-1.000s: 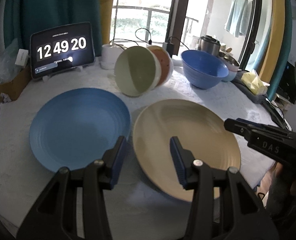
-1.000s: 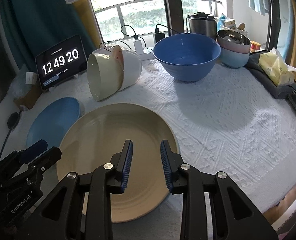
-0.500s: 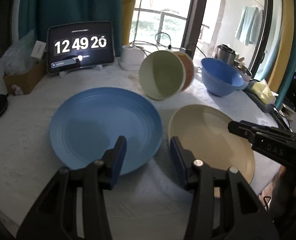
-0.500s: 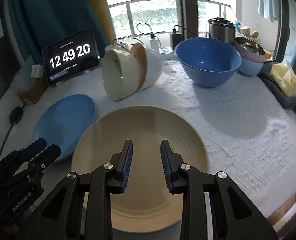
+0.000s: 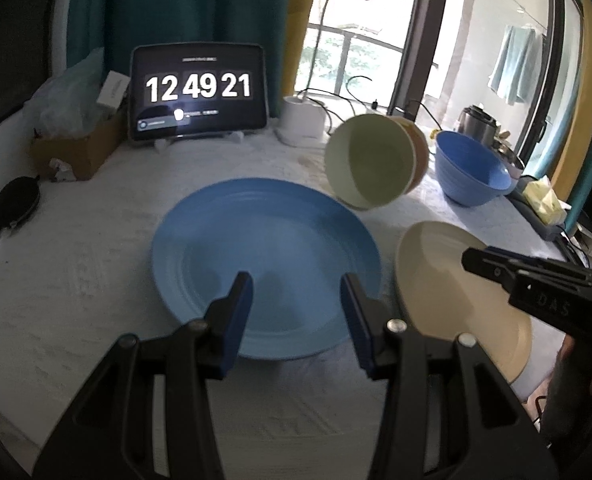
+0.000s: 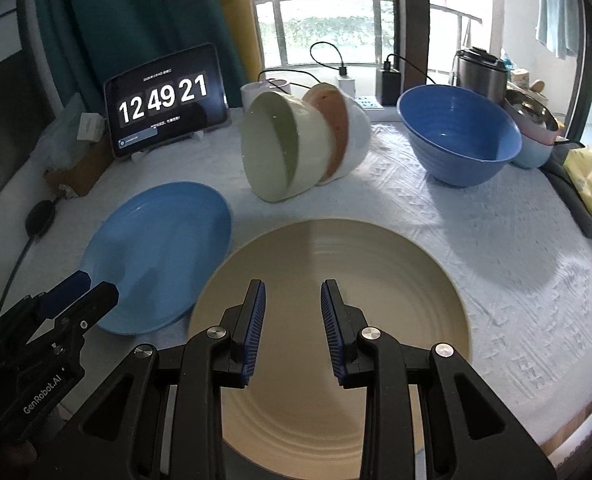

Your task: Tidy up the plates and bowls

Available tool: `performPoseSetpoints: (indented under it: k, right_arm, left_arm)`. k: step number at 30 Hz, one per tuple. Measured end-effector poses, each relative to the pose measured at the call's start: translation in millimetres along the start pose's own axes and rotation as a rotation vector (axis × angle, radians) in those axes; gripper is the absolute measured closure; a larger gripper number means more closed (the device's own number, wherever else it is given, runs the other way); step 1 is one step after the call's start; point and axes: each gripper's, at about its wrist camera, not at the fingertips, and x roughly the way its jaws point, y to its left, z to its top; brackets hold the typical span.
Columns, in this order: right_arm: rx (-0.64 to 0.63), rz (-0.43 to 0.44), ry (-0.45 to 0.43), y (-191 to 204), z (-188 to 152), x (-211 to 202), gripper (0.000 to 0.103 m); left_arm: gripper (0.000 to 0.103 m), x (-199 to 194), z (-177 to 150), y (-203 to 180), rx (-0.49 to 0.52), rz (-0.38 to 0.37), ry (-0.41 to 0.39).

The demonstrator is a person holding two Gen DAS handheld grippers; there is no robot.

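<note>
A blue plate (image 5: 264, 264) lies flat on the white tablecloth; it also shows in the right wrist view (image 6: 156, 256). A beige plate (image 6: 335, 300) lies to its right, also in the left wrist view (image 5: 443, 280). My left gripper (image 5: 296, 300) is open and empty over the blue plate's near part. My right gripper (image 6: 292, 312) is open and empty over the beige plate. Behind the plates a nested stack of a green bowl (image 6: 280, 152), an orange one and a white one lies on its side. A large blue bowl (image 6: 459, 132) stands upright at the back right.
A tablet clock (image 6: 164, 100) stands at the back left beside a cardboard box (image 5: 76, 148). A white cup, chargers and cables sit by the window. A metal pot (image 6: 479, 68), stacked small bowls (image 6: 531, 128) and a yellow packet (image 6: 587, 176) are at the far right.
My left gripper has swung left, from over the beige plate's edge to over the blue plate. My right gripper has moved a little farther over the beige plate. Both stay open.
</note>
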Motion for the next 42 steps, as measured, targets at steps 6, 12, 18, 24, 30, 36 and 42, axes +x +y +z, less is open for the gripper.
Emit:
performPoseSetpoints:
  k: [6, 12, 18, 24, 30, 36, 42]
  right_arm:
    - [-0.02, 0.018, 0.007, 15.6, 5.2, 7.7, 0.072]
    - [-0.036, 0.035, 0.017, 31.3, 10.2, 17.6, 0.072]
    - [-0.047, 0.045, 0.027, 40.8, 16.3, 28.5, 0.072]
    - [-0.054, 0.057, 0.036, 49.0, 24.7, 40.6, 0.072]
    - [-0.064, 0.069, 0.046, 56.2, 35.7, 52.9, 0.072]
    - [-0.065, 0.075, 0.065, 61.0, 44.0, 67.1, 0.072]
    - [-0.069, 0.082, 0.091, 65.6, 49.8, 83.6, 0.072]
  left_arm:
    - [0.056, -1.2, 1.0, 18.1, -0.017, 0.026, -0.001]
    - [0.056, -0.2, 2.8, 35.4, -0.035, 0.049, 0.001]
    - [0.056, 3.8, 6.1, 49.0, -0.051, 0.069, 0.004]
    - [0.056, 10.9, 12.4, 62.8, -0.064, 0.095, 0.013]
    - [0.056, 21.2, 18.0, 75.5, -0.087, 0.116, 0.034]
    - [0.056, 34.3, 19.4, 85.0, -0.102, 0.127, 0.065]
    - [0.056, 47.3, 20.1, 90.3, -0.111, 0.124, 0.097]
